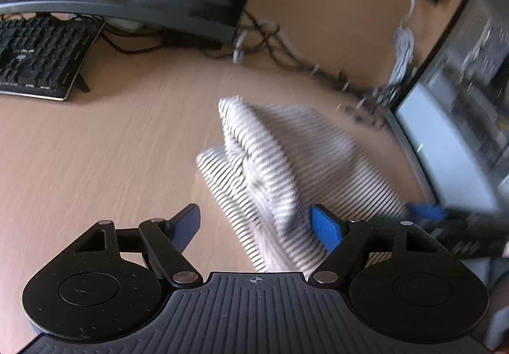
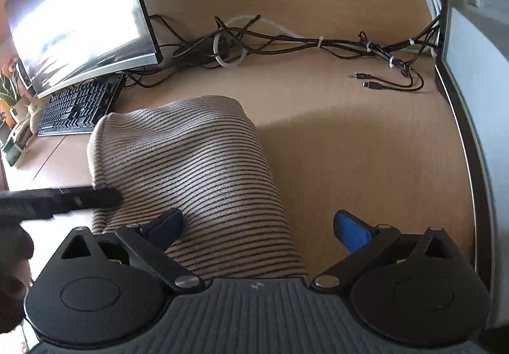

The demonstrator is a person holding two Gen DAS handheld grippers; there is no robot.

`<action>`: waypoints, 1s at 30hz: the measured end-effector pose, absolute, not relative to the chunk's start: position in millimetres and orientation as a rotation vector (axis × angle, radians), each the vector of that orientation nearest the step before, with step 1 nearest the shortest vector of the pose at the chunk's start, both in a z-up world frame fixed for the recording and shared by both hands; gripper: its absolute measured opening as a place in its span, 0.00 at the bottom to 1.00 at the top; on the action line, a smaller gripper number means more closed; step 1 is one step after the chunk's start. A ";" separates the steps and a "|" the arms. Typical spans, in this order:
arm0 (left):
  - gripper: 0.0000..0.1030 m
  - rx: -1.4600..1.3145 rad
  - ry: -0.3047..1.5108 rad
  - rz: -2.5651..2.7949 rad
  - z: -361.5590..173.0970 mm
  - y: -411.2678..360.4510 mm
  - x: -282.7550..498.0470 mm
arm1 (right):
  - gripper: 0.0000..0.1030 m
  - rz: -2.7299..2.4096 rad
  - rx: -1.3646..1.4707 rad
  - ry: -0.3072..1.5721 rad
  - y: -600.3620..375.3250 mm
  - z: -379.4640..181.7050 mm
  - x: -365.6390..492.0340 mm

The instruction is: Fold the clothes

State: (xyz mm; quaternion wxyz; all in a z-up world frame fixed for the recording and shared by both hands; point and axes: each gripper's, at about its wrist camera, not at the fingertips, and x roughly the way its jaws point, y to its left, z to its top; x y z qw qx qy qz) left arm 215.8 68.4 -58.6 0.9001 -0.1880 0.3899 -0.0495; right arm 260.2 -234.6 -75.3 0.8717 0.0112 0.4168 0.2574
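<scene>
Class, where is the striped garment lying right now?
In the right wrist view, the striped garment lies on the wooden desk, right of the keyboard, in front of the cables.

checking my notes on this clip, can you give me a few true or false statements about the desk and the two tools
1. The striped garment lies on a wooden desk. True.
2. The right tool is clamped shut on the garment. False: its jaws stand wide open.
3. A black keyboard sits below a monitor. True.
4. The left tool is open. True.
5. The cables lie on top of the garment. False: they lie along the back of the desk, apart from it.
</scene>
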 end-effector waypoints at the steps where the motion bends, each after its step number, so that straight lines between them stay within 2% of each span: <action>1: 0.79 -0.427 0.791 -0.114 -56.4 72.2 216.9 | 0.99 0.538 0.017 0.865 -234.7 -75.6 259.4; 3: 0.78 -0.435 0.793 -0.110 -56.5 74.0 225.7 | 1.00 0.537 0.011 0.858 -234.5 -77.6 259.1; 5: 0.59 -0.434 0.783 -0.135 -54.0 70.0 233.8 | 1.00 0.535 0.015 0.857 -234.7 -78.7 259.5; 6: 0.40 -0.438 0.771 -0.160 -51.5 66.9 236.8 | 1.00 0.533 0.018 0.858 -234.5 -78.9 260.0; 7: 0.39 -0.436 0.754 -0.183 -47.9 63.2 238.8 | 1.00 0.530 0.015 0.857 -233.6 -78.6 260.4; 9: 0.40 -0.373 0.712 -0.204 -36.4 51.8 237.6 | 1.00 0.524 -0.004 0.850 -233.9 -78.4 259.1; 12: 0.44 -0.246 0.770 -0.126 -42.8 39.7 245.5 | 1.00 0.526 -0.019 0.846 -234.6 -78.1 257.5; 14: 0.58 -0.233 0.796 -0.087 -55.0 42.7 246.6 | 1.00 0.547 -0.023 0.853 -233.8 -78.7 256.7; 16: 0.63 -0.252 0.805 -0.066 -64.1 47.9 245.7 | 1.00 0.572 -0.028 0.862 -231.9 -80.1 255.8; 23: 0.61 -0.317 0.846 -0.070 -54.0 44.6 227.4 | 1.00 0.588 -0.035 0.877 -228.6 -84.0 255.8; 28: 0.76 -0.372 0.879 -0.083 -47.6 42.0 213.5 | 1.00 0.595 -0.035 0.874 -229.7 -84.2 256.9; 30: 0.73 -0.439 0.909 -0.160 -52.4 38.6 202.0 | 1.00 0.593 -0.036 0.873 -229.0 -83.9 256.7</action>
